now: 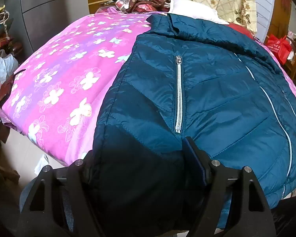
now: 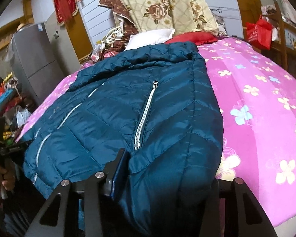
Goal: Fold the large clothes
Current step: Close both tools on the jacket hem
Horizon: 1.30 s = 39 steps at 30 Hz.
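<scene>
On a bed with a pink flowered cover (image 1: 55,83), as the left wrist camera sees it, a teal quilted jacket (image 1: 217,90) lies spread flat, collar toward the far pillows, a silver pocket zip (image 1: 179,94) running down its near side. The left gripper (image 1: 140,158) straddles a thick bunch of the jacket's hem; its right finger (image 1: 195,156) presses against the cloth, the other is hidden behind the fabric, so it looks to be grasping the hem. From the right wrist camera, the same jacket (image 2: 112,106) fills the middle, with bare bedcover (image 2: 262,106) to its right. The right gripper (image 2: 167,179) also has the hem bunched between its fingers, the left finger (image 2: 118,167) pushed into the cloth, apparently clamped. At far left a hand (image 2: 0,177) holds the other tool. Judging by this, the first fold is starting: both corners of the hem look caught, and next they would need lifting together and carrying toward the collar, kept level.
</scene>
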Each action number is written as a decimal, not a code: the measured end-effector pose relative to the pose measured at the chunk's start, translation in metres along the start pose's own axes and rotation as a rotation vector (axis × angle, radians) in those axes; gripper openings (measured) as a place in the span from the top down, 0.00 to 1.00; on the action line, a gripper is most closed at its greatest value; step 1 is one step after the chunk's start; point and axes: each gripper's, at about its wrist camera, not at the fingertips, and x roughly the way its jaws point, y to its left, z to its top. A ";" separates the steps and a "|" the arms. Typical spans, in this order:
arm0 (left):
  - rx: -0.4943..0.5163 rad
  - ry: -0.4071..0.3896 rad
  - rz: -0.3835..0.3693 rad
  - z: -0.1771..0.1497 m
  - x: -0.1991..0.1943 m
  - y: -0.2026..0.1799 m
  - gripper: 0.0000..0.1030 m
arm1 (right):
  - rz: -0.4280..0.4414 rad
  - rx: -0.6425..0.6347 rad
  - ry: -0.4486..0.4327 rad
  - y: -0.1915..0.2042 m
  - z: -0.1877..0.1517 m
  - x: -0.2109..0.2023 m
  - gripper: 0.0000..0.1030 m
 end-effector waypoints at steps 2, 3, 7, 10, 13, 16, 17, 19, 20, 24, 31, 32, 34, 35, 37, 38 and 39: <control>-0.003 0.002 0.005 0.000 0.001 0.001 0.22 | -0.008 -0.008 -0.003 0.002 -0.001 0.000 0.52; -0.005 0.003 0.007 0.000 0.001 0.001 0.22 | -0.009 -0.008 -0.004 0.002 -0.001 0.000 0.52; -0.009 0.007 0.009 0.000 0.001 0.003 0.20 | -0.012 -0.013 -0.007 0.003 -0.001 0.000 0.52; -0.009 0.006 0.008 0.000 0.001 0.003 0.20 | -0.016 -0.019 -0.007 0.003 -0.002 0.000 0.52; -0.011 0.015 0.005 0.000 0.000 0.003 0.20 | -0.020 -0.025 -0.010 0.003 -0.002 -0.001 0.52; -0.008 0.026 -0.010 -0.002 -0.002 0.002 0.21 | -0.020 -0.025 -0.008 0.003 -0.003 -0.001 0.52; -0.008 0.027 -0.010 -0.002 -0.002 0.001 0.21 | -0.019 -0.025 -0.007 0.004 -0.002 -0.001 0.52; -0.006 0.029 -0.011 -0.003 -0.004 0.000 0.21 | -0.017 -0.023 -0.006 0.003 -0.002 -0.001 0.52; -0.008 0.030 -0.011 -0.003 -0.004 0.000 0.22 | -0.018 -0.024 -0.006 0.003 -0.002 -0.001 0.52; -0.006 0.031 -0.004 -0.003 -0.004 -0.002 0.21 | -0.019 -0.025 -0.007 0.003 -0.002 -0.001 0.52; -0.002 0.030 -0.005 -0.003 -0.004 -0.002 0.24 | -0.021 -0.029 0.007 0.004 0.000 0.000 0.52; 0.001 0.029 -0.009 -0.003 -0.004 -0.003 0.27 | -0.024 -0.034 0.011 0.005 0.000 0.000 0.53; 0.015 0.028 -0.016 -0.003 -0.006 -0.005 0.35 | -0.028 -0.036 0.008 0.005 0.001 -0.002 0.60; 0.020 0.026 -0.018 -0.003 -0.006 -0.006 0.40 | -0.030 -0.038 0.000 0.005 0.001 -0.004 0.66; 0.026 0.022 -0.018 -0.003 -0.009 -0.007 0.51 | -0.041 -0.041 -0.031 0.006 0.003 -0.012 0.74; 0.027 0.021 -0.021 -0.002 -0.010 -0.007 0.57 | -0.041 -0.039 -0.044 0.007 0.003 -0.015 0.78; 0.031 0.022 -0.024 -0.002 -0.011 -0.007 0.59 | -0.041 -0.036 -0.055 0.007 0.003 -0.018 0.79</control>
